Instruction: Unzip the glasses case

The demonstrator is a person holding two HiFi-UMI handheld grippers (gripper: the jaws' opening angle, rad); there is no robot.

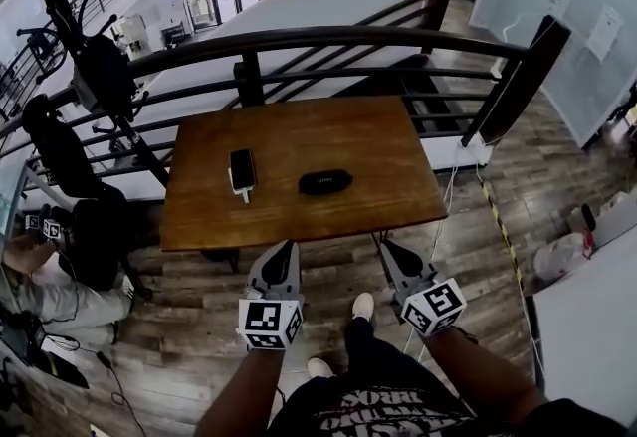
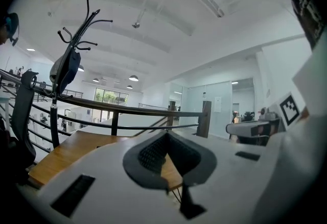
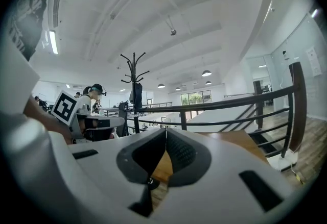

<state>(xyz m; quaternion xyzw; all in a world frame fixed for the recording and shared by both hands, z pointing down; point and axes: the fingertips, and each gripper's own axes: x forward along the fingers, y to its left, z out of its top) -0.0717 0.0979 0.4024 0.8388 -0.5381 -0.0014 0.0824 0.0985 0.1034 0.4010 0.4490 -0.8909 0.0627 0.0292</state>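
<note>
Hovering just short of the surface [image 1: 299,131], the left hand-held gripper [image 1: 286,249] and right hand-held gripper [image 1: 390,248] each have their jaws pressed together on nothing. None of the task looks done: the case [image 1: 325,182] lies closed and untouched mid-surface, well apart from both. It is a dark, matte, rounded oval pod. Near it, a flat black phone [image 1: 242,169] rests on the warm wood grain.

On the glasses case [image 1: 325,182] the zipper is too small to tell whether open or closed.
</note>
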